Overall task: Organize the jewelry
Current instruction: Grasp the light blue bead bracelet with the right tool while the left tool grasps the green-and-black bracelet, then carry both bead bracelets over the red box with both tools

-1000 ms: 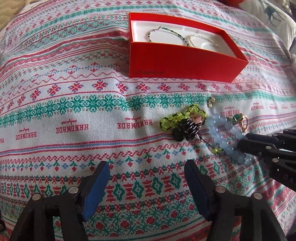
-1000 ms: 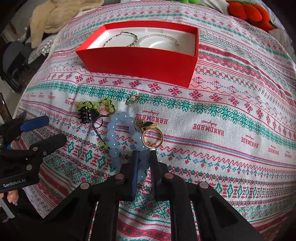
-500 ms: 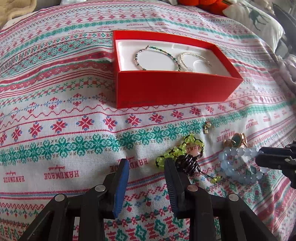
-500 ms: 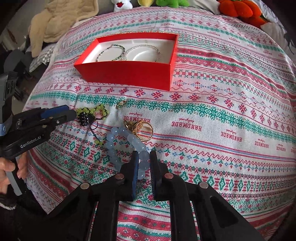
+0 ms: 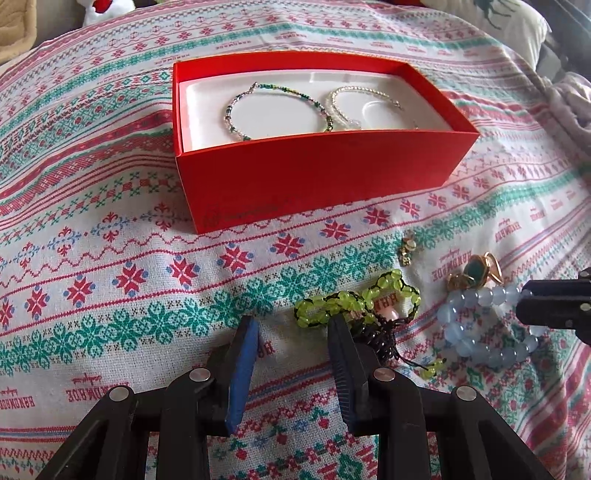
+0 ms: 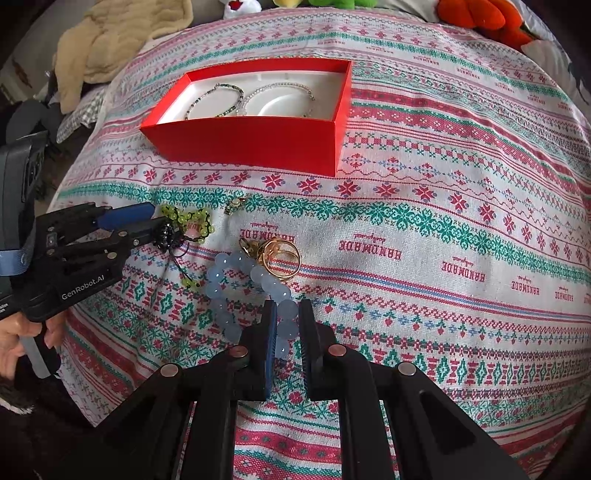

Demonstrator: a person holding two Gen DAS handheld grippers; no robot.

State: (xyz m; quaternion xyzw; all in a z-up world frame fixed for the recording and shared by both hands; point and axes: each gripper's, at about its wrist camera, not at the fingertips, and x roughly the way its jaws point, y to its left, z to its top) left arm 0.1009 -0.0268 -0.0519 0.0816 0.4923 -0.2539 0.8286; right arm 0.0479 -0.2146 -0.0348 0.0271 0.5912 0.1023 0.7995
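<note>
A red box holds a green-beaded bracelet and a clear-beaded one. On the cloth in front lie a lime-green bracelet with a black knot, gold rings and a small gold earring. My left gripper stands open just left of the lime bracelet, only cloth between its pads; its right finger touches the knot. My right gripper is shut on the pale blue bead bracelet.
A patterned cloth covers the rounded surface. A beige blanket and plush toys lie beyond its far edge. A person's hand holds the left gripper's handle at the left.
My left gripper narrowed its jaws and moved up to the lime bracelet's left end. My right gripper stayed shut on the blue beads and drew back slightly.
</note>
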